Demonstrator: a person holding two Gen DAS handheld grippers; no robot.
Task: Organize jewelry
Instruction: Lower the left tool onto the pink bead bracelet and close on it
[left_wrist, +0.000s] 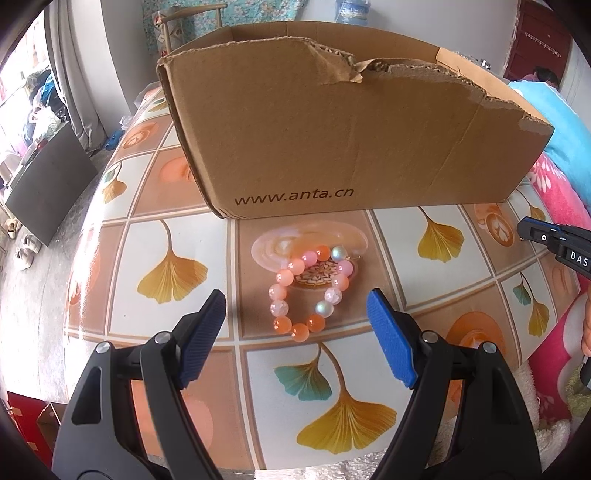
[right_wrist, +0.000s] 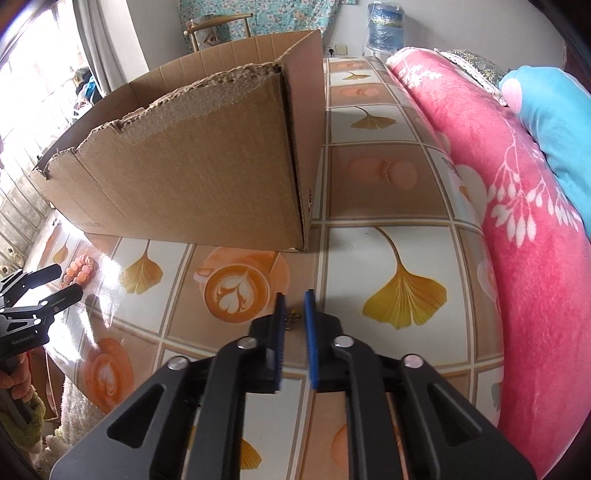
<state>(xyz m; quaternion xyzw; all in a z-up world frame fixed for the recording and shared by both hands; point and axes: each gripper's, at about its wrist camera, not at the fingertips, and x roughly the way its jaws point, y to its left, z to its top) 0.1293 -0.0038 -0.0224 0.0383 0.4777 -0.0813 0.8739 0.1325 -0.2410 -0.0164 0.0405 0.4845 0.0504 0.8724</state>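
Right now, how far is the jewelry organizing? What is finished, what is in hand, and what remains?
Nothing visibly done: the inside of the torn brown cardboard box is hidden. In hand: the right hand-held gripper has nearly closed around a small gold-coloured metal trinket on the table; a firm grip is unclear. Left: the pink and orange bead bracelet lies by a clear pink shell-shaped dish, ahead of the open left hand-held gripper.

Black gripper (left_wrist: 295, 306), blue ribbed pads (left_wrist: 391, 339), silver screws.
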